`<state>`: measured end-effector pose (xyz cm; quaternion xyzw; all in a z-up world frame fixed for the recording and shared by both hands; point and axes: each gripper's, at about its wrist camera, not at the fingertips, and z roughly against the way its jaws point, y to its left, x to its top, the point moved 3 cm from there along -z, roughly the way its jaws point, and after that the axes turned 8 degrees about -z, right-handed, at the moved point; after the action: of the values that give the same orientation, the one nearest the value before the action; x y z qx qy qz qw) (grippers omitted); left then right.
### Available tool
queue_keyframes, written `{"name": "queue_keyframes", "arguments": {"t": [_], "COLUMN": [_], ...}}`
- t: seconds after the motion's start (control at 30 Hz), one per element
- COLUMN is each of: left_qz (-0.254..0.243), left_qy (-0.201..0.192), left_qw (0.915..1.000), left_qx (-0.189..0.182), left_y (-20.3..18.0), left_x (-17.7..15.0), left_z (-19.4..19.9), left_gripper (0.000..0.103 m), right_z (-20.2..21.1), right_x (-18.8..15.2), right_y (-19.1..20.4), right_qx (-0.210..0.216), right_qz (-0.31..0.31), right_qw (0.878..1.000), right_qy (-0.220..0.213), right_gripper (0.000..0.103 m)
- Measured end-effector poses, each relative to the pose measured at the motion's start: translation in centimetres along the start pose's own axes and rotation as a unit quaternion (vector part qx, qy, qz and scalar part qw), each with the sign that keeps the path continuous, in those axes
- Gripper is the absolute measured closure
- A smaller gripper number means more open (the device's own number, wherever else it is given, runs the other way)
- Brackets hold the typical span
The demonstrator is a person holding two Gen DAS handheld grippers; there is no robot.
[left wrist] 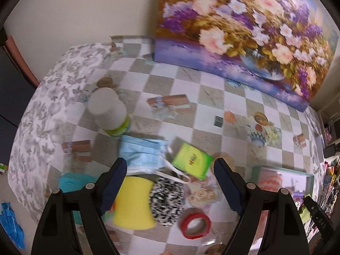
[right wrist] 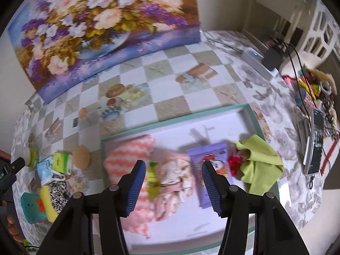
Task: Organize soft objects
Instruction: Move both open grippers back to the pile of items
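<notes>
Checkered tabletop is carrying clutter; left gripper is hanging released above the face mask, right gripper empty over the tray, which is collecting soft things.

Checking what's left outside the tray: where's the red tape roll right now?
Left wrist view, lower centre: the red tape roll lies flat on the checked tablecloth, just right of the black-and-white fabric, outside the tray.

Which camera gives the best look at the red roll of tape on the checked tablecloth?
The left wrist view. There the red roll of tape lies close and whole, just beyond the open left gripper, beside the black-and-white fuzzy cloth. The right wrist view does not show it at all.
</notes>
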<state>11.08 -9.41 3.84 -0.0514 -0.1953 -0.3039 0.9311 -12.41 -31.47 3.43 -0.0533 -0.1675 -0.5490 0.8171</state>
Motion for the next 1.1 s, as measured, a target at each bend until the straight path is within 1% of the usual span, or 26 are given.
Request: {"name": "queue_keyframes", "arguments": {"t": [0.13,0.3,0.47,0.63,0.73,0.97,1.1], "left_qz": [0.007,0.017,0.018,0.006,0.013,0.019,0.021], "left_qy": [-0.003,0.005,0.02,0.041,0.049,0.061,0.063], "left_qw": [0.9999,0.9998,0.9995,0.999,0.9986,0.9978,0.9977], "left_qx": [0.008,0.006,0.014,0.018,0.018,0.015,0.01], "left_y": [1.5,3.1,4.4,5.0,5.8,7.2,7.6], "left_x": [0.2,-0.1,-0.4,-0.8,-1.0,-1.2,-1.3], "left_z": [0.3,0.0,-0.8,-2.2,-2.9,-3.8,-4.0], "left_gripper": [0.019,0.019,0.019,0.019,0.019,0.019,0.019], "right_z": [0.4,0.3,-0.5,-1.5,-2.2,-3.6,-4.0], "right_x": [-0.6,-1.6,-2.9,-4.6,-5.6,-7.3,-7.6], "right_y": [2.5,5.6,8.5,11.3,12.9,15.4,15.6], "right_qx": [0.017,0.028,0.05,0.056,0.059,0.061,0.061], "right_qz": [0.018,0.044,0.066,0.091,0.108,0.137,0.137], "right_qw": [1.0,0.999,0.996,0.994,0.991,0.987,0.986], "right_qy": [-0.004,0.0,0.016,0.032,0.043,0.065,0.072], "right_gripper": [0.044,0.044,0.044,0.044,0.044,0.044,0.044]}}
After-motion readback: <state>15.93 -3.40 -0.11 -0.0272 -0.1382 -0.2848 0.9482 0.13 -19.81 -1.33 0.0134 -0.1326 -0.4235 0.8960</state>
